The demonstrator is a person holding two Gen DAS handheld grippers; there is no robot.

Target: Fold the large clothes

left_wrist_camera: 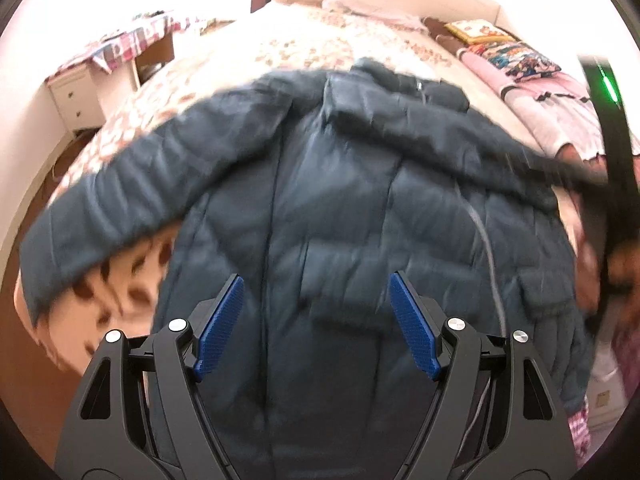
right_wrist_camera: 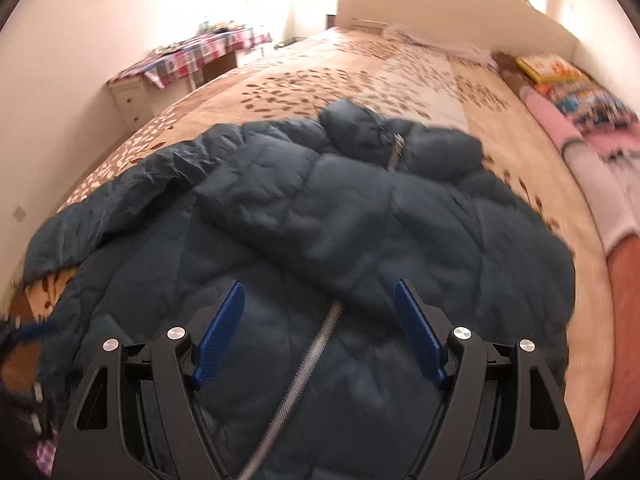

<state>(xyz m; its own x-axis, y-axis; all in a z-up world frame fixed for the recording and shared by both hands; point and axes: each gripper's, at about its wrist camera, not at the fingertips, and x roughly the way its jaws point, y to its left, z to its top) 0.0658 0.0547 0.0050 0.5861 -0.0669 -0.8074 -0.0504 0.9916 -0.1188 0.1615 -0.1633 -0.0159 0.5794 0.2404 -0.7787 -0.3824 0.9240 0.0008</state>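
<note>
A: One jacket (left_wrist_camera: 340,200), dark blue and quilted, is lying on the bed (left_wrist_camera: 288,44). Which way is it pointing?

B: Its long axis is running from near to far. The collar (right_wrist_camera: 384,136) is sitting at the far end, toward the headboard (right_wrist_camera: 440,4), and the hem is coming toward the cameras.

A: And the sleeves?

B: In the left wrist view, one sleeve (left_wrist_camera: 120,200) is stretching out to the left across the bedspread. In the right wrist view, the right sleeve (right_wrist_camera: 304,224) is lying folded slantwise over the chest, down toward the near left.

A: Is the zip showing?

B: Yes, the zip (right_wrist_camera: 308,364) is running slantwise up between the right gripper's fingers.

A: How are the tools standing?

B: The left gripper (left_wrist_camera: 316,320) is hanging over the jacket's body with its jaws spread wide and nothing pinched. The right gripper (right_wrist_camera: 320,328) is standing wide too, with its blue pads (right_wrist_camera: 220,332) clear of the cloth.

A: Anything beside the jacket?

B: Folded pink bedding (right_wrist_camera: 592,168) is lying along the right edge, and a table (right_wrist_camera: 192,52) with a checked cloth is standing at the far left.
</note>
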